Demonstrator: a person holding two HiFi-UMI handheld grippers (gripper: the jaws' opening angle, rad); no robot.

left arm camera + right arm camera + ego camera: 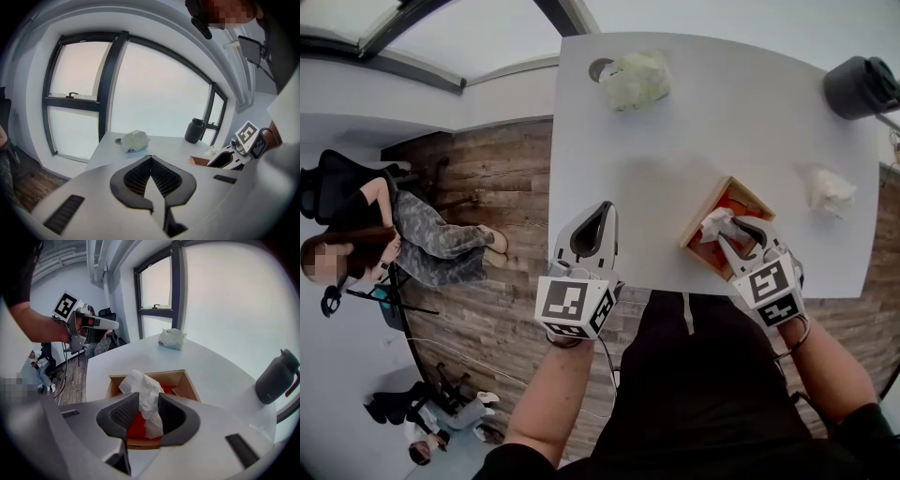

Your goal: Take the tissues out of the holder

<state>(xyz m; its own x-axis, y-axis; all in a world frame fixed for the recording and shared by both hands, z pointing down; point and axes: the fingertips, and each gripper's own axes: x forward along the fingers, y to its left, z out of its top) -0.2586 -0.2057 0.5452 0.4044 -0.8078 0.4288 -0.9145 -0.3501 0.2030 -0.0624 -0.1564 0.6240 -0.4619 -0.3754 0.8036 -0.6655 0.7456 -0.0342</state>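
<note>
A wooden tissue holder (pixel 697 228) with a red inside stands near the front edge of the white table (pixel 675 141). A white tissue (pixel 715 223) sticks up out of it. My right gripper (pixel 726 234) points down over the holder. In the right gripper view its jaws stand wide on either side of the tissue (pixel 140 387), above the holder (pixel 187 383), so my right gripper (pixel 149 401) is open. My left gripper (pixel 602 211) hovers at the table's front-left edge, away from the holder, shut and empty (pixel 151 158).
A crumpled tissue (pixel 830 190) lies on the table right of the holder. A pale green pack (pixel 636 80) sits at the far side, a black jug (pixel 860 86) at the far right corner. A person (pixel 422 234) sits to the left beyond the table.
</note>
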